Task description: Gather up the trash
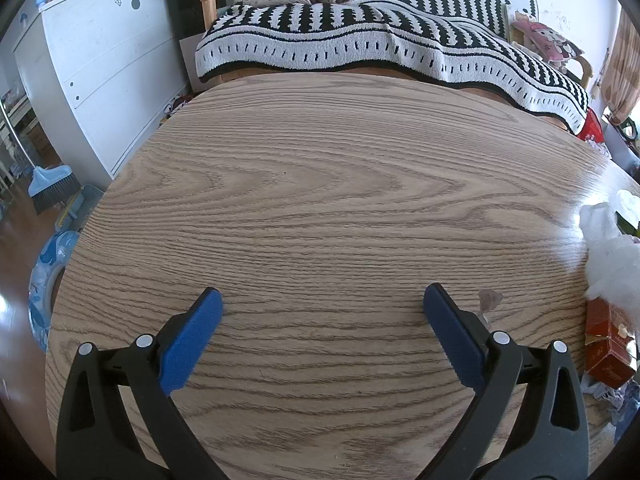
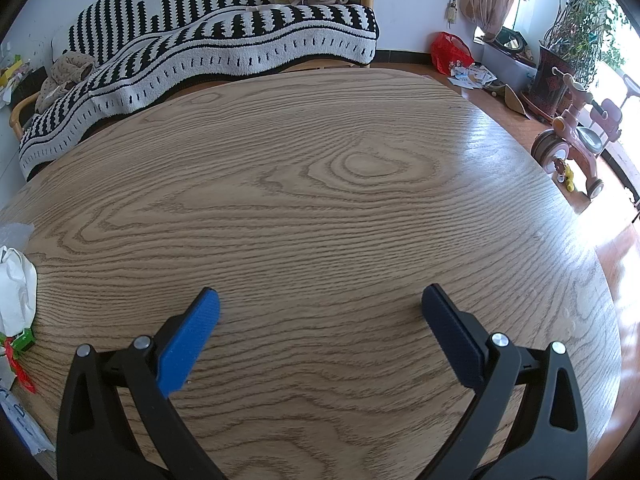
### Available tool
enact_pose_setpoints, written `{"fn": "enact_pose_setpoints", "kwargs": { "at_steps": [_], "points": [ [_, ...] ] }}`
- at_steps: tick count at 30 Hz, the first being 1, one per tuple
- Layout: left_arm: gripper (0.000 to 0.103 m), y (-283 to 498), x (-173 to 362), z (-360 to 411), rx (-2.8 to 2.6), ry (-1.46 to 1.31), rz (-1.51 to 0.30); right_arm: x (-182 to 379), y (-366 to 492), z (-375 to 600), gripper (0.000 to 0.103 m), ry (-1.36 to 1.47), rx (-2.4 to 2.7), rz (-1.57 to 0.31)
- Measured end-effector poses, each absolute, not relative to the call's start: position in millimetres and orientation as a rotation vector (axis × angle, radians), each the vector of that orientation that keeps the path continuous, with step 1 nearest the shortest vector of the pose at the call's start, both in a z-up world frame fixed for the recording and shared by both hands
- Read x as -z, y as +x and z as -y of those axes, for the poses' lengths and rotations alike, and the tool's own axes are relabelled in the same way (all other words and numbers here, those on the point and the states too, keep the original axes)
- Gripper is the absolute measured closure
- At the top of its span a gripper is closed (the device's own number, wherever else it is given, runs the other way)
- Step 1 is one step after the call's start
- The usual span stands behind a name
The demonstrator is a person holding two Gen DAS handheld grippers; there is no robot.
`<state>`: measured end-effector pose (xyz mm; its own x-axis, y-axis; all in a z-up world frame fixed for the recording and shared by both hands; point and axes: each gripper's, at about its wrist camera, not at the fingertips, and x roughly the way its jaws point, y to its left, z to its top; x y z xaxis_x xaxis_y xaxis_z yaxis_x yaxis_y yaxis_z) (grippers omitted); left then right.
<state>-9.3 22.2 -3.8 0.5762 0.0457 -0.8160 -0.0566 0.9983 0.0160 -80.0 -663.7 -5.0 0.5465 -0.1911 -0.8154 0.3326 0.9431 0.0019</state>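
My left gripper (image 1: 322, 300) is open and empty above the wooden table (image 1: 304, 184). Trash lies at the right edge of the left wrist view: crumpled white tissue (image 1: 612, 248), a red carton (image 1: 606, 344) and a small clear wrapper scrap (image 1: 489, 300) beside the right finger. My right gripper (image 2: 320, 300) is open and empty over the same table (image 2: 340, 200). In the right wrist view the trash sits at the far left: white crumpled paper (image 2: 16, 288), a green and red wrapper (image 2: 18, 344) and a printed plastic bag (image 2: 20, 424).
A sofa with a black and white striped blanket (image 1: 360, 36) stands behind the table. A white cabinet (image 1: 100, 72) and a broom (image 1: 50, 188) are to the left. A red bag (image 2: 450, 52), plants (image 2: 568, 40) and a tricycle (image 2: 576, 140) are on the floor at right.
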Motion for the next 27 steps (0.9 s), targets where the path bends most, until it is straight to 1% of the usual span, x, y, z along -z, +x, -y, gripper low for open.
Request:
{"fn": "enact_pose_setpoints", "kwargs": {
  "at_steps": [27],
  "points": [
    [0.006,-9.2,3.5,-22.1,-0.06,-0.013,-0.955,5.0,-79.3,663.5,0.005,0.164,0.312,-0.944]
  ]
}}
